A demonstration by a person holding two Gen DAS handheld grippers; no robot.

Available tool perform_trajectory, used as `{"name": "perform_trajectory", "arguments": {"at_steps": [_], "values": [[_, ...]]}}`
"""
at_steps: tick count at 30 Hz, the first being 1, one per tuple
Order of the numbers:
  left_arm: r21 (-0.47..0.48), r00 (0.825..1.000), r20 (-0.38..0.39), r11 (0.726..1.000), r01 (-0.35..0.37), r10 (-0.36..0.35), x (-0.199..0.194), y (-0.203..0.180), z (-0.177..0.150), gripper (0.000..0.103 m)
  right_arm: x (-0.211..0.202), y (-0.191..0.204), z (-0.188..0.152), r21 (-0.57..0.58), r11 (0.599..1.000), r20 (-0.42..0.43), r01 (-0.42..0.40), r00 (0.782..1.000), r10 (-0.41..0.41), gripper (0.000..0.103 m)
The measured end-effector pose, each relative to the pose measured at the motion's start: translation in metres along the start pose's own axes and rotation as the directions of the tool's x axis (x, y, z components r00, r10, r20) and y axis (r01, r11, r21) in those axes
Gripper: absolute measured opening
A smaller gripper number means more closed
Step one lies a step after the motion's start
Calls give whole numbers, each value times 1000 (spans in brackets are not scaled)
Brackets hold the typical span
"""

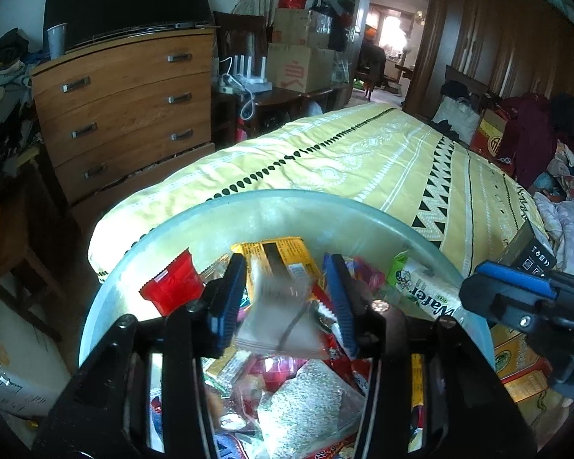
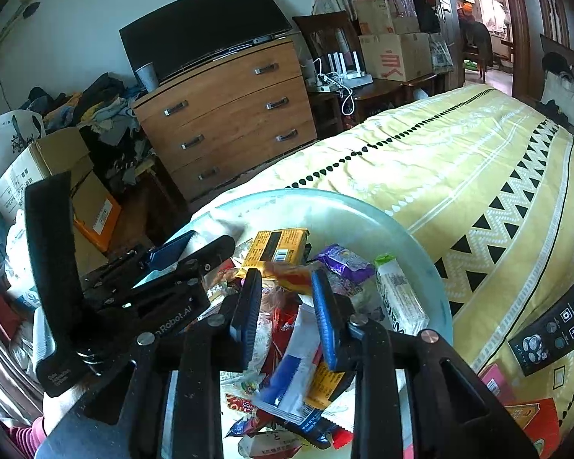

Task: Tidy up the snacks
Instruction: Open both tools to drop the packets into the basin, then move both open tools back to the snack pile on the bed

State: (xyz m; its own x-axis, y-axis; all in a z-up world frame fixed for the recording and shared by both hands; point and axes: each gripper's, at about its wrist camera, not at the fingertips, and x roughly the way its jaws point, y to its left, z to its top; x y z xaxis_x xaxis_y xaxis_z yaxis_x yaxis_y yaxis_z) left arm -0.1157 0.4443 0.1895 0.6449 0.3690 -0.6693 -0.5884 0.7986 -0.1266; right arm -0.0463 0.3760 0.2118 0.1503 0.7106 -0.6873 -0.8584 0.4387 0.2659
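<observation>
A pale round bowl (image 1: 248,206) on the yellow bed holds several snack packets. My left gripper (image 1: 283,298) hovers over it, jaws apart, with a blurred grey-brown packet (image 1: 279,321) between the pads; I cannot tell whether they grip it. A yellow packet (image 1: 275,256), a red packet (image 1: 172,287) and a green wafer pack (image 1: 428,290) lie in the bowl. My right gripper (image 2: 287,306) is open above the bowl (image 2: 325,201), over a blue-white packet (image 2: 294,375). The left gripper also shows in the right wrist view (image 2: 164,267).
A wooden dresser (image 1: 126,114) with a TV stands left of the bed (image 1: 382,160). Cardboard boxes (image 1: 298,65) are stacked behind. A black box (image 2: 555,329) and red-yellow boxes (image 1: 524,367) lie on the bed right of the bowl. Clothes are piled at both sides.
</observation>
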Motion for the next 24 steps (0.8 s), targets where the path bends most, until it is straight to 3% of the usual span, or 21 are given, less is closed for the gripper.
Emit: {"name": "perform_trajectory", "arguments": {"at_steps": [1, 3, 5, 6, 9, 11, 13, 15, 16, 17, 19, 20, 21, 22, 23, 24], "values": [[1, 1000, -3, 1000, -1, 1, 1, 0, 0, 53, 0, 0, 0, -1, 1000, -1, 0, 1000, 0, 32], [0, 1000, -4, 1000, -6, 6, 2, 1, -1, 73, 0, 0, -1, -3, 1000, -4, -1, 1000, 1, 33], [-5, 1000, 0, 1000, -14, 14, 3, 0, -2, 88, -4, 1, -1, -7, 1000, 4, -2, 1000, 2, 53], [-12, 1000, 2, 1000, -17, 17, 3, 1, -2, 95, -6, 2, -1, -15, 1000, 9, 11, 1000, -10, 55], [-49, 1000, 0, 999, -9, 9, 3, 7, -2, 102, -19, 9, -2, -58, 996, 32, 64, 998, -62, 56], [-81, 1000, -14, 997, -5, 4, 4, 10, -3, 102, -31, 11, -2, -83, 991, 60, 102, 993, -98, 74], [-111, 1000, -5, 994, -13, 13, -1, 12, -3, 102, -50, 19, -3, -123, 979, 117, 161, 982, -146, 86], [-140, 999, 33, 990, -16, 21, -12, 14, -2, 102, -73, 29, -5, -168, 962, 188, 215, 965, -183, 86], [-153, 998, 58, 988, -16, 25, -20, 14, -1, 102, -87, 35, -7, -182, 953, 230, 241, 953, -197, 86], [-161, 995, 93, 987, -9, 25, -31, 12, 1, 102, -110, 42, -14, -195, 939, 303, 284, 928, -217, 86], [-153, 986, 166, 988, 14, 11, -55, 5, 7, 102, -150, 54, -31, -204, 904, 444, 377, 858, -258, 87], [-139, 979, 203, 990, 29, 0, -69, -2, 9, 102, -178, 59, -49, -186, 870, 534, 457, 790, -301, 98], [-119, 970, 242, 992, 51, -21, -82, -12, 11, 103, -196, 58, -64, -161, 848, 587, 505, 740, -329, 103], [-94, 961, 275, 993, 71, -43, -94, -22, 13, 103, -211, 55, -81, -138, 834, 619, 535, 703, -349, 103], [-53, 947, 311, 993, 103, -81, -110, -39, 13, 103, -222, 47, -97, -120, 830, 615, 545, 697, -369, 103], [-25, 937, 331, 991, 128, -113, -118, -51, 12, 103, -230, 33, -114, -95, 836, 569, 540, 719, -400, 103]]}}
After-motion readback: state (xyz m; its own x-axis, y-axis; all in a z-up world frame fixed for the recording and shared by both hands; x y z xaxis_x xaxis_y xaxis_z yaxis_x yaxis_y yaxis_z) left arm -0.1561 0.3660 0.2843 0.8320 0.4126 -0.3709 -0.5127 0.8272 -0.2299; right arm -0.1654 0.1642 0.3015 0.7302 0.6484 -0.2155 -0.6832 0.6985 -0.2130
